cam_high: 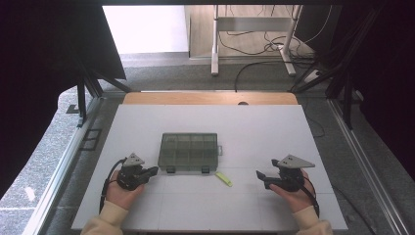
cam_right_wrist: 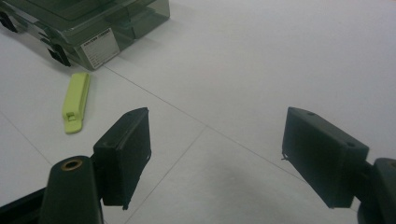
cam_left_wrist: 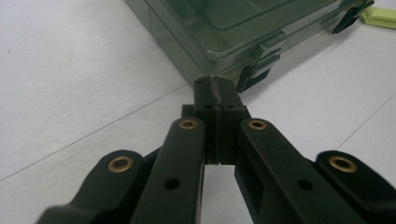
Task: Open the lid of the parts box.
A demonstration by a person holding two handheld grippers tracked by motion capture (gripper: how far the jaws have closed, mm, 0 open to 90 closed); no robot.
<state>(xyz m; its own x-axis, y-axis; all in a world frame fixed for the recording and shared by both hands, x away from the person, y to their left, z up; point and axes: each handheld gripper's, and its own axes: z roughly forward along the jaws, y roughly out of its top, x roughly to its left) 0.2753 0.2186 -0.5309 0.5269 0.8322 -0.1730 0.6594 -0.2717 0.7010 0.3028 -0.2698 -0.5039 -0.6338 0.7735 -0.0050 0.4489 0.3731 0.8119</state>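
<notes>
A dark green see-through compartment box [cam_high: 188, 152] lies closed on the white table, with two black latches on its near side. A small yellow-green clip [cam_high: 223, 178] rests on the table just in front of the box's near right corner. My left gripper [cam_high: 152, 171] is shut with nothing in it, its tips pointing at the box's left latch [cam_left_wrist: 254, 74] and a short way from it. My right gripper [cam_right_wrist: 217, 154] stands open over bare table to the right, and the clip [cam_right_wrist: 76, 102] and the box [cam_right_wrist: 93, 28] lie ahead of it to the left.
The white table top [cam_high: 254, 132] has a wooden strip along its far edge. Dark frame posts stand at both sides, and cables lie on the floor beyond. A white label [cam_right_wrist: 98, 51] is stuck on the box's short side.
</notes>
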